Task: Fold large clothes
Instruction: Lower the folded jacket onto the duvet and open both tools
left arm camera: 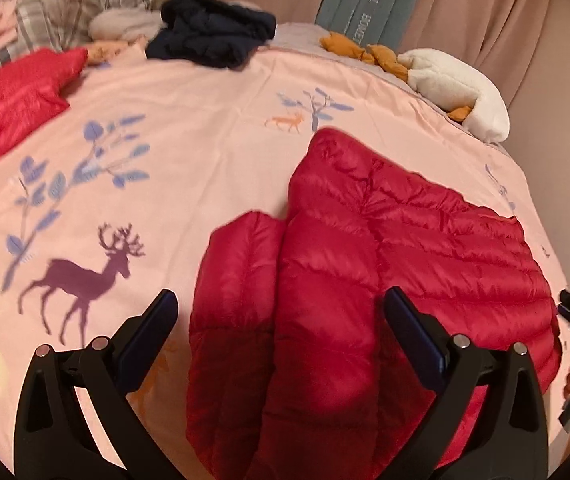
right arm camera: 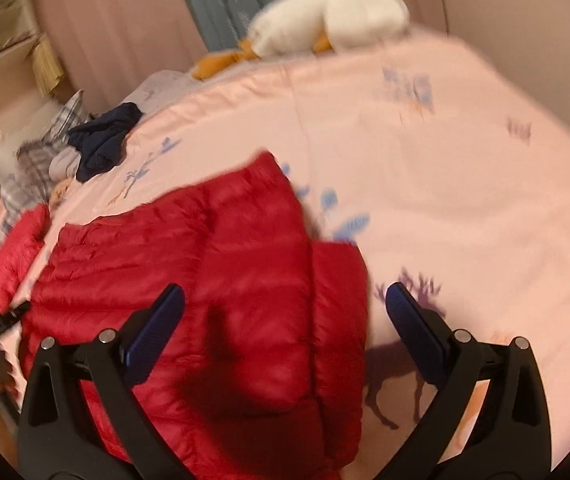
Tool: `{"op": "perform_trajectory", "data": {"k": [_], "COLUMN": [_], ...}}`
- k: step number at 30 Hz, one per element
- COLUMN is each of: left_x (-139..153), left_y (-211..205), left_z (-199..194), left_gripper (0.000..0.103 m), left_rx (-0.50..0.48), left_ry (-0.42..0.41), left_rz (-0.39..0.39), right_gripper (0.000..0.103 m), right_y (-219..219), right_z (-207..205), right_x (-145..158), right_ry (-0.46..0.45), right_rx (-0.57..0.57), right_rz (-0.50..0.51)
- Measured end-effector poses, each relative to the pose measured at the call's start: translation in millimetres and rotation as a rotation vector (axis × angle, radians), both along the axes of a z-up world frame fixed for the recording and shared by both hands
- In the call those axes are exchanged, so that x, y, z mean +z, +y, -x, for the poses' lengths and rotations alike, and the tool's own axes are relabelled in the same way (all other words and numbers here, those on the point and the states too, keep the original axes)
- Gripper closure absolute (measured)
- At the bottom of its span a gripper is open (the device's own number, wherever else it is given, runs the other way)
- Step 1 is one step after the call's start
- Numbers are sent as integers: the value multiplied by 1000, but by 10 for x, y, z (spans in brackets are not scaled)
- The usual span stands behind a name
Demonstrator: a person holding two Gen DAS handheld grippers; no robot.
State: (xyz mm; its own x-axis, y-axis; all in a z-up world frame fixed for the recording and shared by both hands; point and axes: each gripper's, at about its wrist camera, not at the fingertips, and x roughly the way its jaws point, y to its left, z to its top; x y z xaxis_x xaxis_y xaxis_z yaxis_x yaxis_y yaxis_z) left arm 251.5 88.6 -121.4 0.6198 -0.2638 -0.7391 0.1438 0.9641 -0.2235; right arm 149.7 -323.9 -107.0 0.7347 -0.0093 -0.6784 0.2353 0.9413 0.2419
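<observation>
Going L to R across the bed: there's a second red puffer piece (left arm camera: 13, 96) bunched at the far left, then a navy garment (left arm camera: 213, 36) heaped at the back, neither touched. The one in play is the red down jacket (left arm camera: 385, 264), lying on the pink deer-print duvet (left arm camera: 165, 160) w/ a sleeve (left arm camera: 241, 280) folded alongside its left edge.

Left gripper (left arm camera: 281, 312) hovers over that sleeve/body seam, jaws spread wide, nothing held. Right gripper (right arm camera: 285, 304) same deal, jaws apart above the jacket's other side, empty. That view is blurry tho.

IMO next is the crosswise fold. Tip: puffers are slippery and springy, so pinch both bottom corners thru all layers, lift together, lay it over slow, then press the air out or it'll pop back open.
</observation>
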Motion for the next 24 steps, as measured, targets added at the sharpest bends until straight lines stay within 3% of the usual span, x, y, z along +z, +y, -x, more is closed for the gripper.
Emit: {"op": "perform_trajectory", "data": {"k": [3, 6, 10, 12, 17, 24], "left_x": [112, 214, 259, 245, 582, 1355], "left_y": [-62, -185, -387, -468, -509, -561], "left_z": [74, 177, 388, 467, 755, 1225], "left_gripper": [1, 1, 1, 1, 1, 1], "left_rx": [-11, -41, -105, -125, -74, -90], "left_ry": [-48, -79, -101, -92, -157, -227], "left_rz": [-23, -50, -94, -125, -205, -75], "right_gripper": [2, 2, 2, 2, 2, 2], "right_y": [217, 393, 561, 639, 1012, 1379], "right_z": [-22, -182, -405, -417, -25, 645], "right_x": [119, 124, -57, -109, 342, 1111], "right_ry": [-33, -13, 84, 122, 30, -42], "right_rx": [59, 105, 144, 110, 170, 167], "right_rz": [77, 93, 56, 74, 148, 228]}}
